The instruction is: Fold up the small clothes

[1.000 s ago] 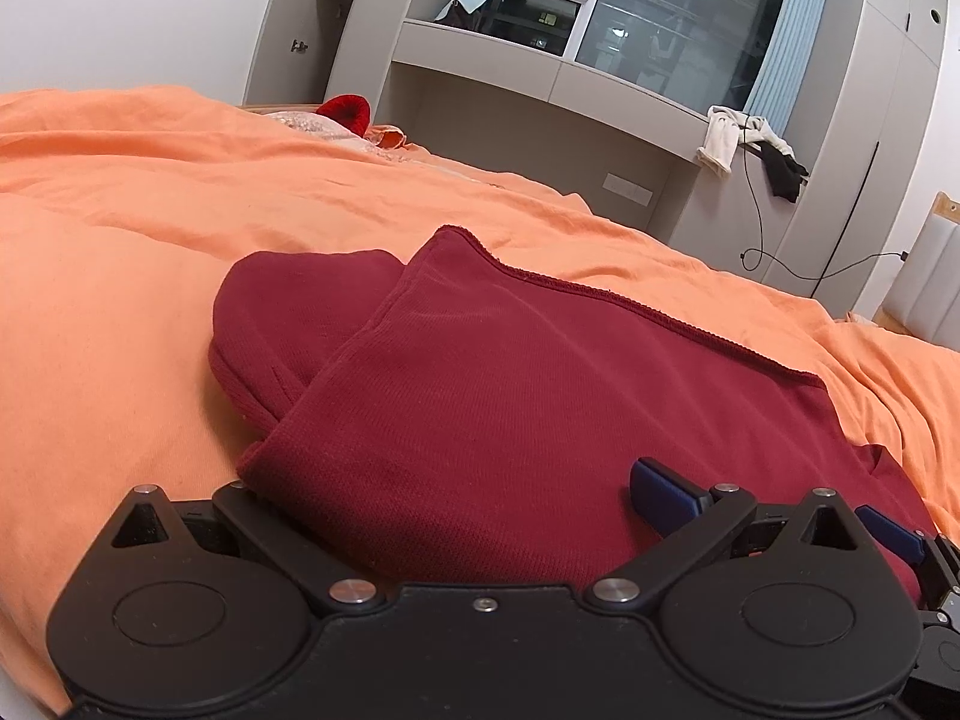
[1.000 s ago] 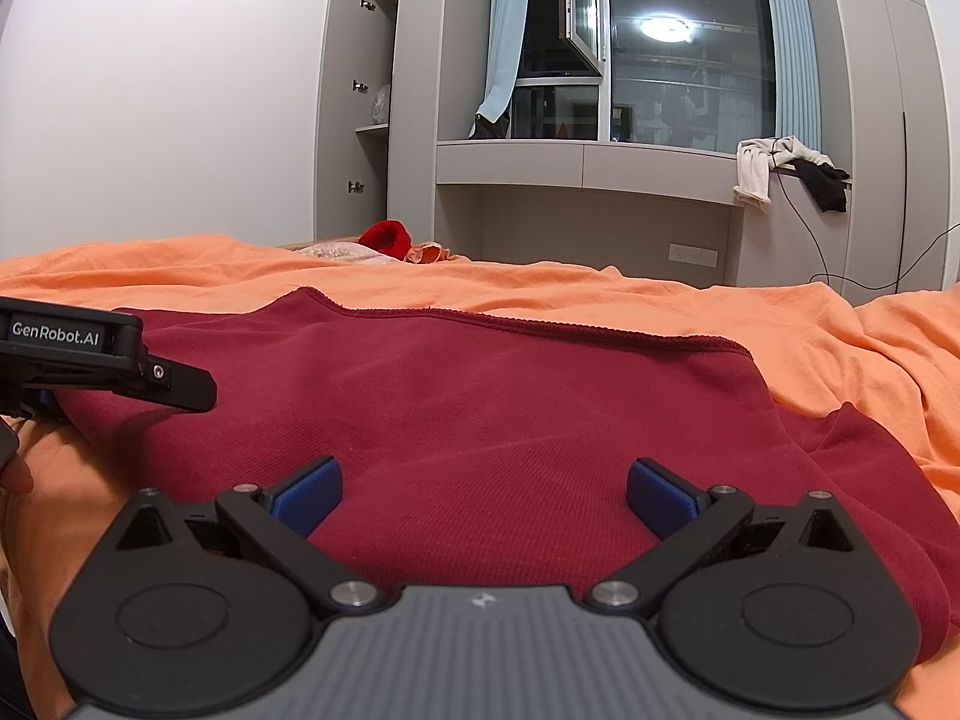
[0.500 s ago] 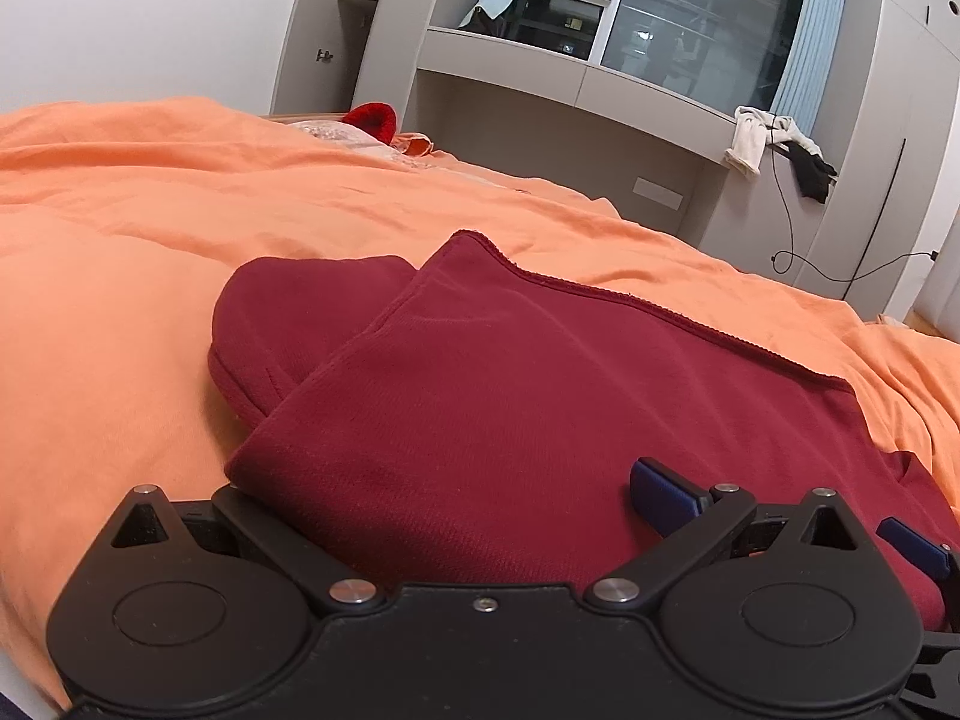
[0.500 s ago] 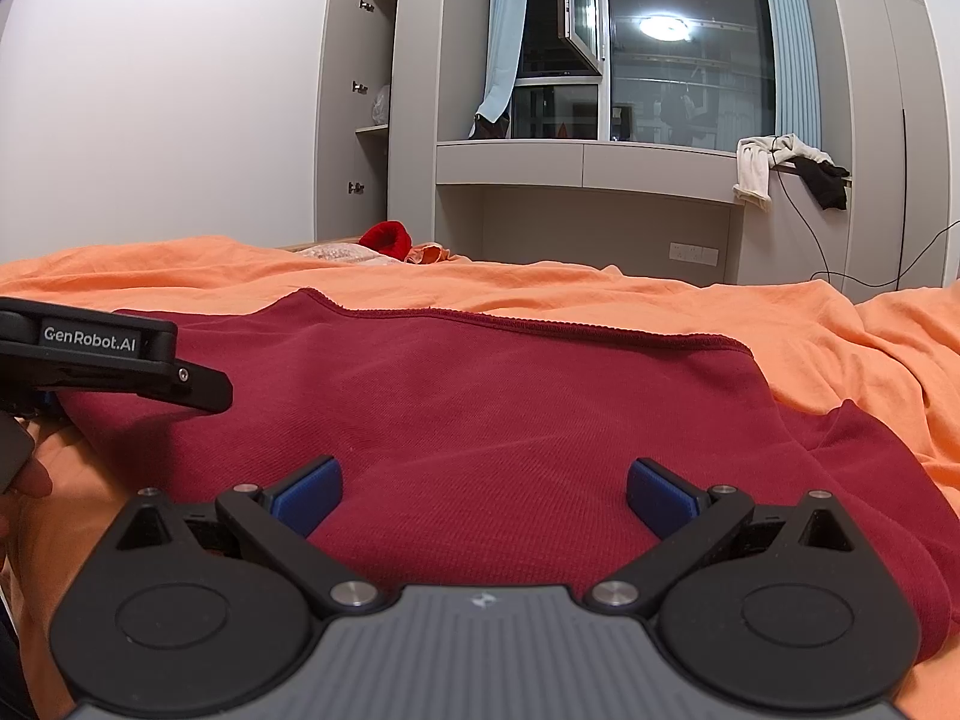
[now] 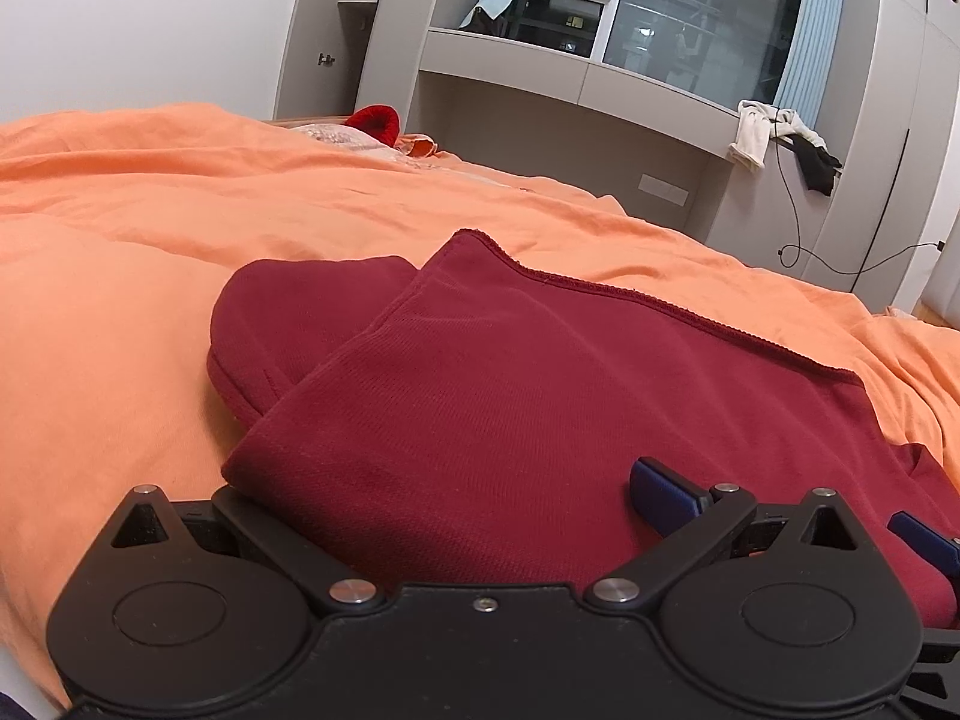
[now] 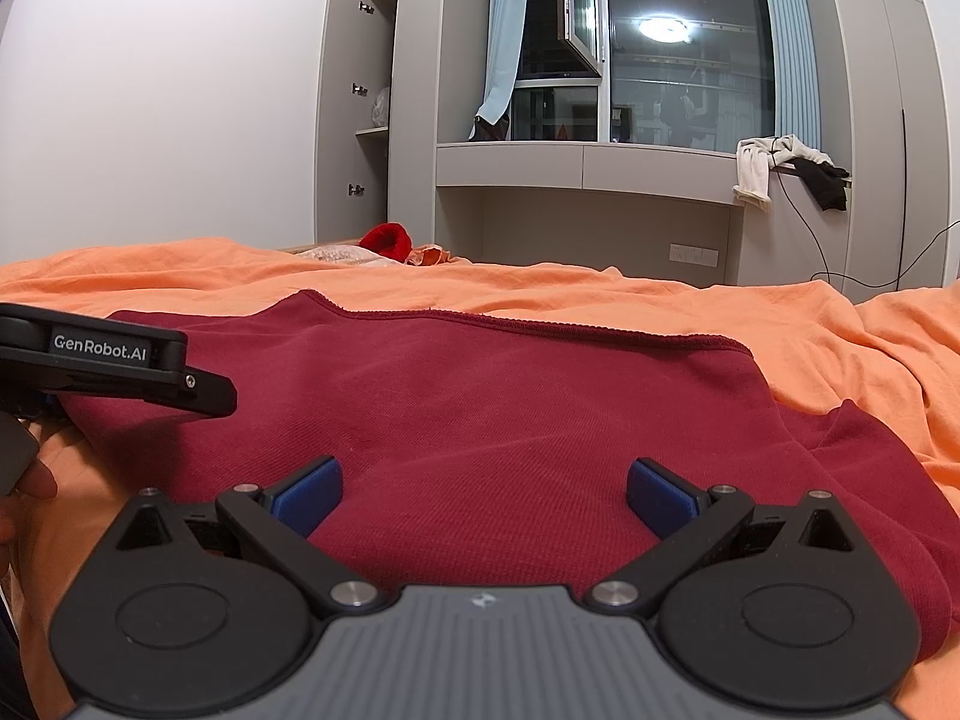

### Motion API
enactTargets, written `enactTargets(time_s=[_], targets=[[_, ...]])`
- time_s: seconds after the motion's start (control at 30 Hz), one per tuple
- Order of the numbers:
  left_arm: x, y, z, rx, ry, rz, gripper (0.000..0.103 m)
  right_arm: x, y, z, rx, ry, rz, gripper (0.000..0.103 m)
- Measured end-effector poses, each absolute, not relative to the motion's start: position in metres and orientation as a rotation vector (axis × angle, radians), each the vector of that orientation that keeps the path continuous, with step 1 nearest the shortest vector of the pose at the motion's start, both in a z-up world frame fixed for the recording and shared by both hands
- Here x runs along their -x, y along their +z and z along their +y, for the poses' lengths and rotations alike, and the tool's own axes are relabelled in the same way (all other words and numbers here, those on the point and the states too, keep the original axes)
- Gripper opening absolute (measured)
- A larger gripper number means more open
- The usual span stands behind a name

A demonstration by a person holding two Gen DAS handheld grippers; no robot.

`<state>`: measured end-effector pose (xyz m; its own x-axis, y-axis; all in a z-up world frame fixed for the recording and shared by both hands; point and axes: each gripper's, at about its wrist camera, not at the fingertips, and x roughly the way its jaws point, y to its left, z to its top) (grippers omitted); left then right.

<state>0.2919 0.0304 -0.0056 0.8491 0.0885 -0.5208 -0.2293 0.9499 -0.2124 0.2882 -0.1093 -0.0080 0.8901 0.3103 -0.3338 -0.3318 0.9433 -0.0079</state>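
One maroon garment (image 6: 480,420) (two grippers beside).

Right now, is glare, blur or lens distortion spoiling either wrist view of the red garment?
Left wrist view: the dark red garment is sharp and evenly lit, with knit texture readable; fisheye bends the cabinets. Right wrist view: a ceiling lamp reflection glares in the window, well clear of the garment; the edges curve and the corners vignette; no motion blur.
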Motion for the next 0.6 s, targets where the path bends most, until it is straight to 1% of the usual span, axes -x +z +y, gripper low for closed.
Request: enactTargets(time_s=[0.27,0.37,0.43,0.47,0.6], targets=[[-0.29,-0.004,0.033,0.318,0.162,0.523,0.102,-0.29,-0.007,-0.107,0.056,0.341,0.345,0.103],[-0.288,-0.003,0.039,0.357,0.176,0.504,0.092,-0.292,-0.003,-0.105,0.053,0.35,0.369,0.103],[-0.288,-0.003,0.042,0.378,0.193,0.49,0.079,-0.293,0.001,-0.107,0.043,0.361,0.39,0.103],[-0.288,-0.003,0.043,0.386,0.201,0.485,0.077,-0.294,0.002,-0.108,0.035,0.367,0.399,0.103],[-0.29,-0.001,0.049,0.429,0.229,0.466,0.05,-0.293,0.009,-0.113,0.015,0.376,0.429,0.103]])
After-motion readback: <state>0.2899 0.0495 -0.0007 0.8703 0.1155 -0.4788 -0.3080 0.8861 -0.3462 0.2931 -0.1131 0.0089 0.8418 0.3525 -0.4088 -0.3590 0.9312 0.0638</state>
